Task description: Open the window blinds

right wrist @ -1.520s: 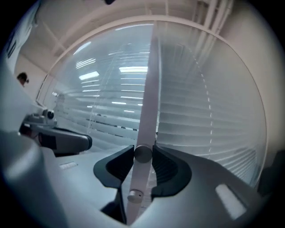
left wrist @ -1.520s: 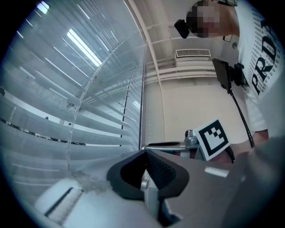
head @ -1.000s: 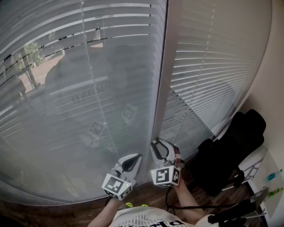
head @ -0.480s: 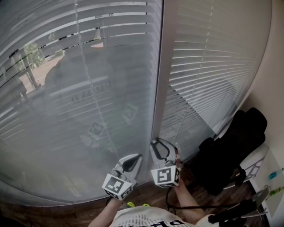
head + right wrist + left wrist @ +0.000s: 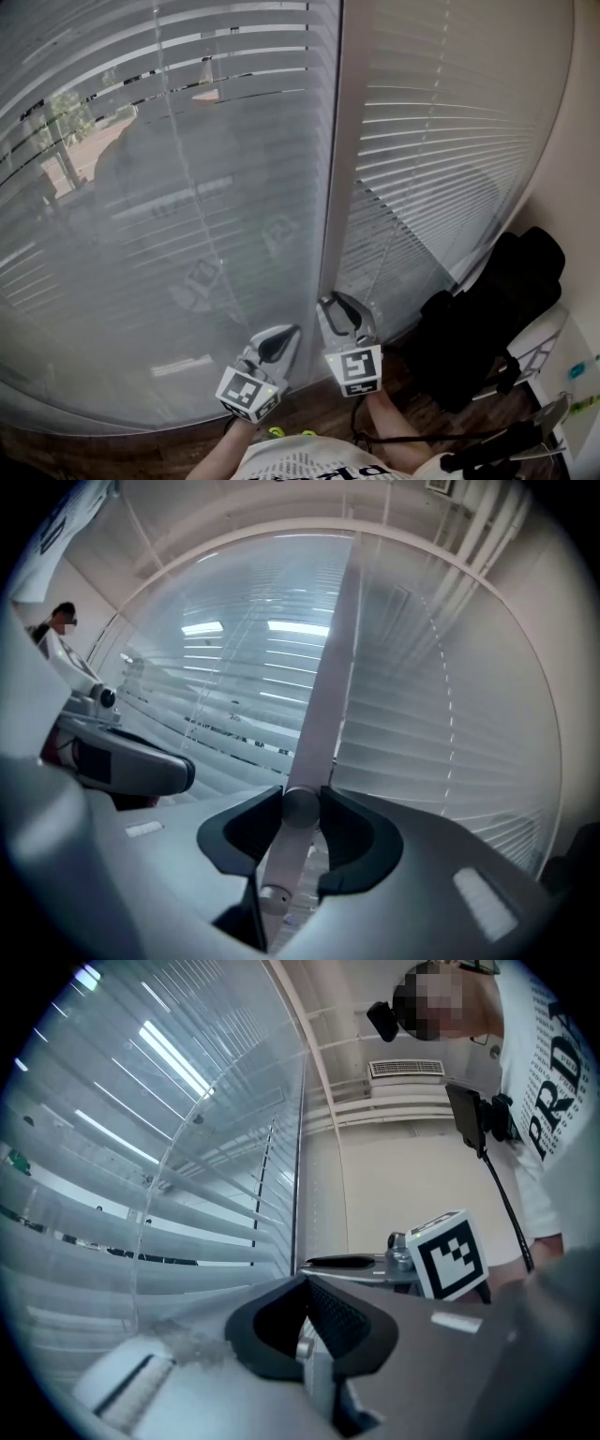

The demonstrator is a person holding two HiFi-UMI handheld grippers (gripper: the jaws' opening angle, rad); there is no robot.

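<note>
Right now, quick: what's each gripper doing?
Left gripper: closed, fingers together, holding nothing.
Right gripper: closed on the blind wand.

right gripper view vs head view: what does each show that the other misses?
Right gripper view only: the right hand-held gripper has its jaws closed on the tilt wand, pads touching both sides.
Head view only: the wand's thin shaft rising along the right blind, a black bag by the wall, the wood floor.
Both: the right blind, the left blind, the white frame post between them, and the left hand-held gripper.
</note>
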